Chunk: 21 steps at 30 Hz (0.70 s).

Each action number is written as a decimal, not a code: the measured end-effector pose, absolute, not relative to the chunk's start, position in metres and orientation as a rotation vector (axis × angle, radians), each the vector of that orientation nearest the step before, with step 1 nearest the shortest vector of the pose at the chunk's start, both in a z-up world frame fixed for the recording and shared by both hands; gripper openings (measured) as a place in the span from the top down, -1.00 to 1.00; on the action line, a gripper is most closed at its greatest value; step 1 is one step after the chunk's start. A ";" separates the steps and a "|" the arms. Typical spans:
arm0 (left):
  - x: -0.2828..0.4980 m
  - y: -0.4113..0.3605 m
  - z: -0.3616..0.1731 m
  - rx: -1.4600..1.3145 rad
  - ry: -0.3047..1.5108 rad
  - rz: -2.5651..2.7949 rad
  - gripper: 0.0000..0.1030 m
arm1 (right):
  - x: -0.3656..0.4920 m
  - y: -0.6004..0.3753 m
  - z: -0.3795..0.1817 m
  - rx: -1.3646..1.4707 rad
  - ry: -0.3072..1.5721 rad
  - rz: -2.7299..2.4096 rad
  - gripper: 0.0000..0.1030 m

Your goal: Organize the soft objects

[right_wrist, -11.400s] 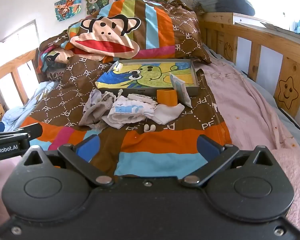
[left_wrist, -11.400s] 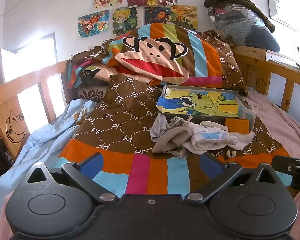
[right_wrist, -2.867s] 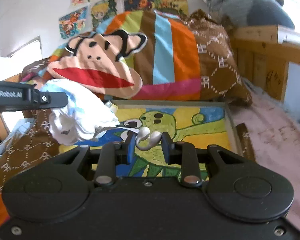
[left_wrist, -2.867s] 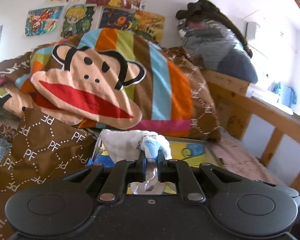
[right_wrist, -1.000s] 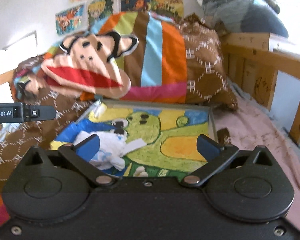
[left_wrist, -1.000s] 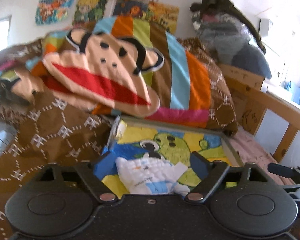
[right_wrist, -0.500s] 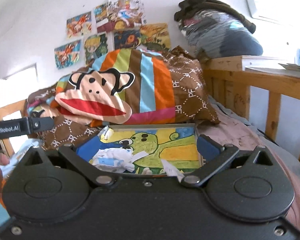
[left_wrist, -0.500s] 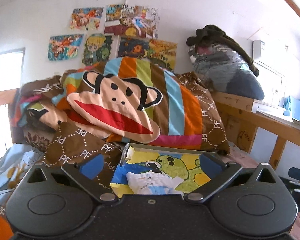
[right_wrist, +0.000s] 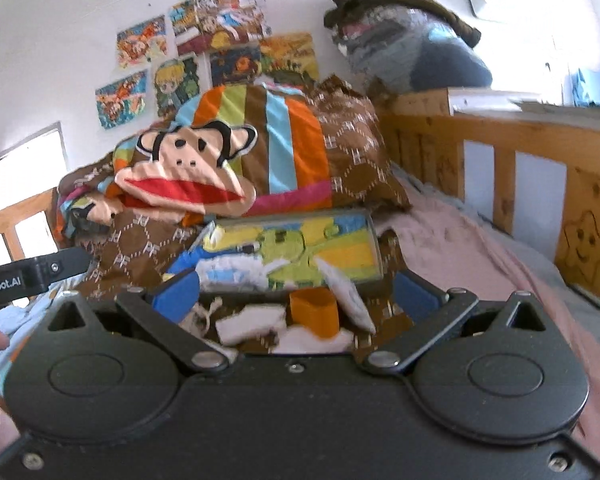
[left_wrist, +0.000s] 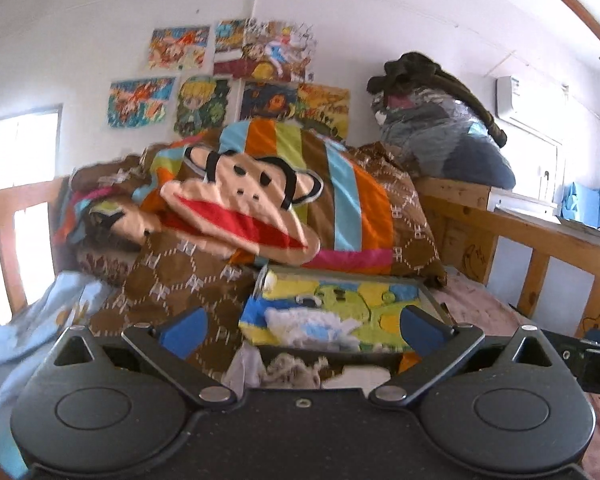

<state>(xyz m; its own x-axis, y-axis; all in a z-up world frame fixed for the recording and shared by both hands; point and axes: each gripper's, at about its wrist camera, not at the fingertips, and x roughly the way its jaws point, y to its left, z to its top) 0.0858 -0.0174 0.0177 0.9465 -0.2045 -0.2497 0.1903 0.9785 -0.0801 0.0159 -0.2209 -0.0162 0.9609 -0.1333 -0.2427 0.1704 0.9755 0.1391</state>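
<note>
Change since a second ago: both grippers have drawn back from the tray, which sits farther off in each view; the white and blue cloth stays lying in the tray's near left part, on the green cartoon picture that lines it.
Cloth: crumpled, free of either gripper.
Loose items in front of the tray, on the brown patterned blanket: further pale cloth pieces; an orange cup-like item; a white flat piece leaning on the tray's near edge.
Left gripper: jaws spread wide, blue pads apart, nothing between them.
Right gripper: jaws likewise wide apart, holding nothing.
Behind the tray: striped monkey-face bedding, piled against the wall.
Surroundings: wooden bed rails; pink sheet right of the tray; cartoon posters on the white wall.
</note>
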 end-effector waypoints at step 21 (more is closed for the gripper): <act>0.038 0.003 -0.002 -0.062 0.407 -0.120 -0.98 | -0.008 -0.195 -0.029 0.132 0.416 -0.192 -0.99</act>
